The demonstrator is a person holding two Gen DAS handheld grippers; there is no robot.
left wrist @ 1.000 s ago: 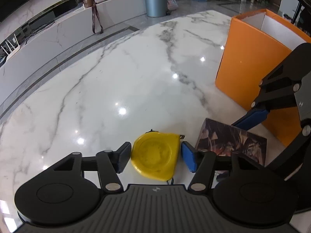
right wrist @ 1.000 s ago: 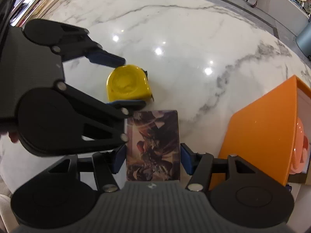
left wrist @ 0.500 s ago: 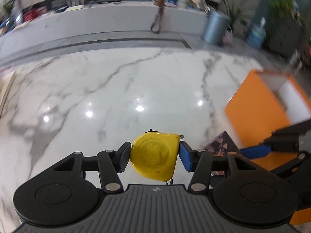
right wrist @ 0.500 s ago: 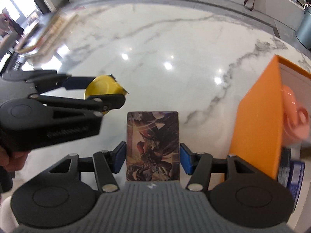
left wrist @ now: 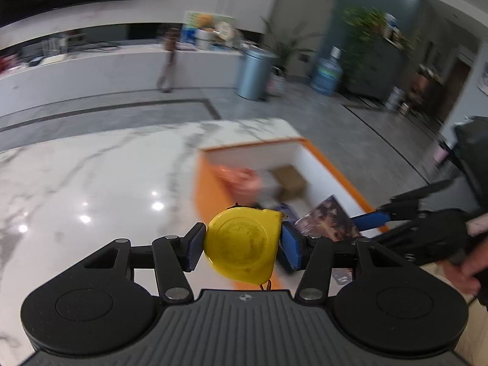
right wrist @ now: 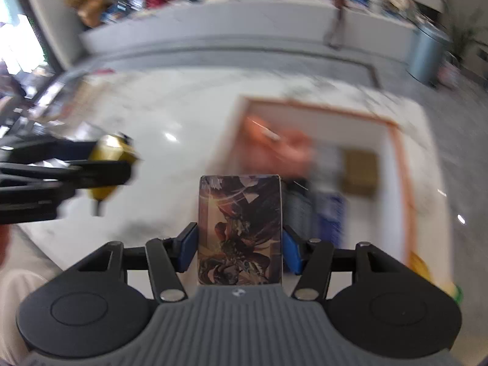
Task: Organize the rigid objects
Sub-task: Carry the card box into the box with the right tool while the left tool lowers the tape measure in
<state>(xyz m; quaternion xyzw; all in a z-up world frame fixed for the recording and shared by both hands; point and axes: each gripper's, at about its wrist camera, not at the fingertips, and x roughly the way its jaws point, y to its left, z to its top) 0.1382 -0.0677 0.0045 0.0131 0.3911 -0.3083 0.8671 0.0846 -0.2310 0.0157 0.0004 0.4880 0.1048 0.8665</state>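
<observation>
My left gripper [left wrist: 241,247] is shut on a yellow tape measure [left wrist: 242,244], lifted off the marble table [left wrist: 91,183] near the orange box's left wall. My right gripper [right wrist: 239,250] is shut on a dark illustrated card box [right wrist: 240,228], held in the air at the near edge of the open orange box [right wrist: 396,158]. In the left wrist view the card box [left wrist: 328,219] and the right gripper's blue fingers [left wrist: 367,219] show at right, over the orange box [left wrist: 210,192]. In the right wrist view the tape measure [right wrist: 111,158] sits blurred at left.
Inside the orange box lie a pink object [left wrist: 244,178], a brown carton [left wrist: 289,178] and blue items [right wrist: 329,213], all blurred. A person's hand [left wrist: 466,271] holds the right gripper. Beyond the table stand a counter [left wrist: 91,70] and a bin [left wrist: 254,73].
Both grippers have lifted off the table with their objects and swung toward the orange box, whose open top and contents now show. Both grips stay the same.
</observation>
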